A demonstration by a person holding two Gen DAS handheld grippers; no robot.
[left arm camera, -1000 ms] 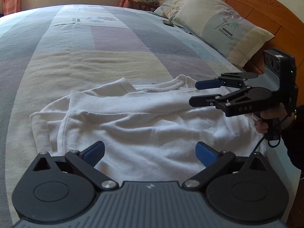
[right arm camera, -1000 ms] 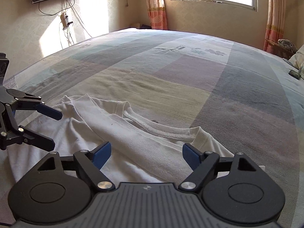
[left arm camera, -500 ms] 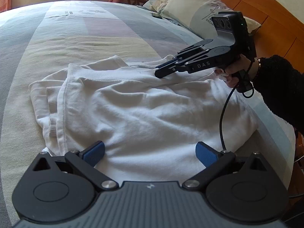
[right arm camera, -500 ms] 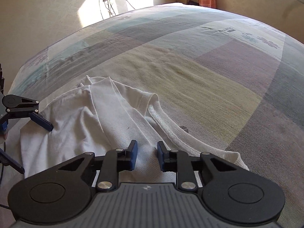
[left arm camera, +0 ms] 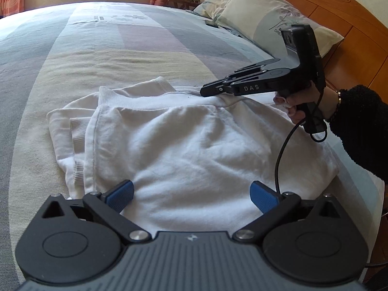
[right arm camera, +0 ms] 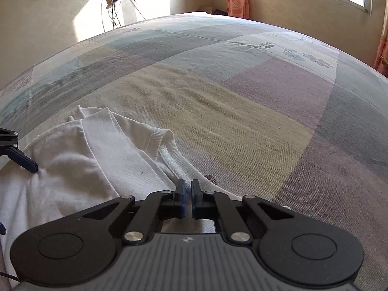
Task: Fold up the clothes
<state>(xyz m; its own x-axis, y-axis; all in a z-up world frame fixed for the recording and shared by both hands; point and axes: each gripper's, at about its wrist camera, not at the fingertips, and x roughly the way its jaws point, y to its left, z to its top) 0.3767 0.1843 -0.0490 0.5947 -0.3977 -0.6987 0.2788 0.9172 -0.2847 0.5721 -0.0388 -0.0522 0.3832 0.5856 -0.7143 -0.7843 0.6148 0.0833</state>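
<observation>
White knit sweatshirt (left arm camera: 194, 145) w/ ribbed cuffs lies rumpled, half folded, on the pastel patchwork bedspread (left arm camera: 121, 55), near the bed's edge. Right gripper (right arm camera: 188, 194): jaws have just been closing, now pinched nearly together w/ a ridge of white fabric caught between the blue pads, right at the garment's neckline edge. From the left wrist cam, the fabric bunches up where those black fingers bite. A hand (left arm camera: 300, 104) in a dark fuzzy sleeve grips its handle. Left gripper (left arm camera: 191, 194): jaws spread wide, nothing held, blue pads (left arm camera: 120, 194) hovering over the sweatshirt's near hem, cloth lying between them & below. Beige pillow (left arm camera: 274, 17) sits against the wooden headboard (left arm camera: 351, 34), well apart.
</observation>
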